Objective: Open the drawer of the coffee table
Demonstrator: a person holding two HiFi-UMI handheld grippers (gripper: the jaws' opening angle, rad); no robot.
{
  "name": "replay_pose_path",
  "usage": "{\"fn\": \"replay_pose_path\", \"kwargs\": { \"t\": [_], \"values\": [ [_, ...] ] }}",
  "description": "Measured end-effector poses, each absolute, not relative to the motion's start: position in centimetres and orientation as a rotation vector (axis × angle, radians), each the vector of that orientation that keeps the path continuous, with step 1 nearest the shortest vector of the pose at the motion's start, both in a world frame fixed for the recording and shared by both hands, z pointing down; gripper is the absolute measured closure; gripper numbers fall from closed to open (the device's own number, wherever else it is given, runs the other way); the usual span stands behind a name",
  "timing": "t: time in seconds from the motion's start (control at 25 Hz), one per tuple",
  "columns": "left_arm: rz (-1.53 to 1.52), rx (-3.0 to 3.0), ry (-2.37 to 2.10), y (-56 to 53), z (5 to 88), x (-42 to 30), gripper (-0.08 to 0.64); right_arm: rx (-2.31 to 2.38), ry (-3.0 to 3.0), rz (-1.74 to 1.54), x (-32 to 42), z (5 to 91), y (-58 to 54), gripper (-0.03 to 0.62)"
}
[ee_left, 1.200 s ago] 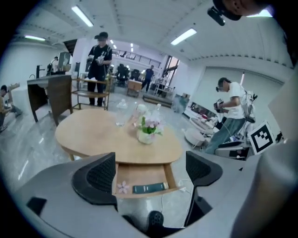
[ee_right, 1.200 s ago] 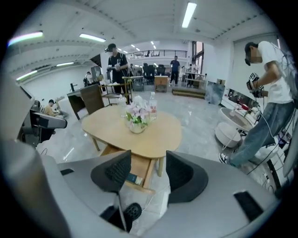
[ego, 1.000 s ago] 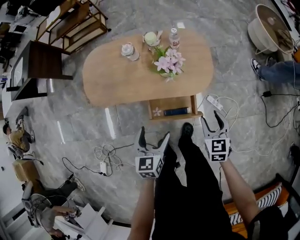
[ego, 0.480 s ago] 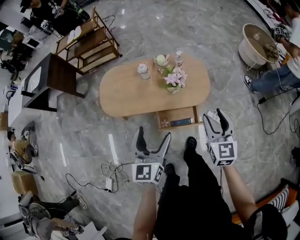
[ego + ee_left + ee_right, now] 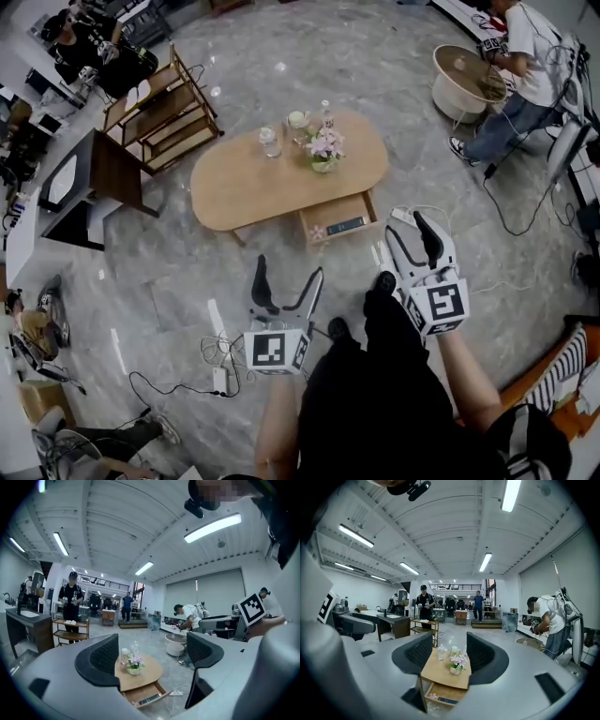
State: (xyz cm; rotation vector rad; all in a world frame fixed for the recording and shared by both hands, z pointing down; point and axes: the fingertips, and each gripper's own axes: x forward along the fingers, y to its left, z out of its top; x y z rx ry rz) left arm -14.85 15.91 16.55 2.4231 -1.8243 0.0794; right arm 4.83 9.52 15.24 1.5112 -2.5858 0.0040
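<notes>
The oval wooden coffee table (image 5: 253,183) stands on the grey floor ahead of me, small and well away from both grippers. Its drawer (image 5: 337,217) is pulled out at the near side, with a dark flat item (image 5: 345,225) and a small pink thing (image 5: 317,232) inside. Pink flowers (image 5: 323,148), a bottle (image 5: 325,114) and a glass jar (image 5: 270,141) sit on the top. My left gripper (image 5: 289,272) and right gripper (image 5: 408,227) are both held high, open and empty. Table (image 5: 140,671) and drawer (image 5: 146,694) show far off between the left gripper (image 5: 152,660) jaws. The right gripper (image 5: 449,656) frames the table (image 5: 443,670) and drawer (image 5: 440,694) likewise.
A wooden shelf rack (image 5: 164,103) and a dark desk (image 5: 94,173) stand left of the table. A round white tub (image 5: 464,80) and a bending person (image 5: 520,66) are at the far right. Cables (image 5: 220,361) and a power strip (image 5: 403,217) lie on the floor near my legs (image 5: 375,375).
Both grippers have risen and drawn back from the table, which now looks smaller and farther off. The drawer has stayed pulled out. Both grippers' jaws have stayed open.
</notes>
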Motion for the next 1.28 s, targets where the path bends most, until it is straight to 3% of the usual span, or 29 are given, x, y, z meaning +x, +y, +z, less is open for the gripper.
{"fn": "replay_pose_path", "kwargs": {
  "t": [0.4,0.88,1.04,1.28],
  "values": [
    [0.056,2.47,-1.862,23.2,14.0,-11.4,0.092,1.463,-2.639,0.029,8.1,14.8,17.9,0.374],
    [0.004,2.453,-1.847,29.9,13.5,-0.2,0.105,1.344,-2.739,0.009,15.5,13.0,25.3,0.374],
    [0.002,2.424,-1.884,31.9,14.2,1.8,0.26,1.298,-2.758,0.031,17.0,13.7,26.5,0.382],
    [0.007,2.421,-1.905,33.7,13.5,3.5,0.43,1.266,-2.812,0.128,18.5,13.6,28.2,0.489]
  ]
}}
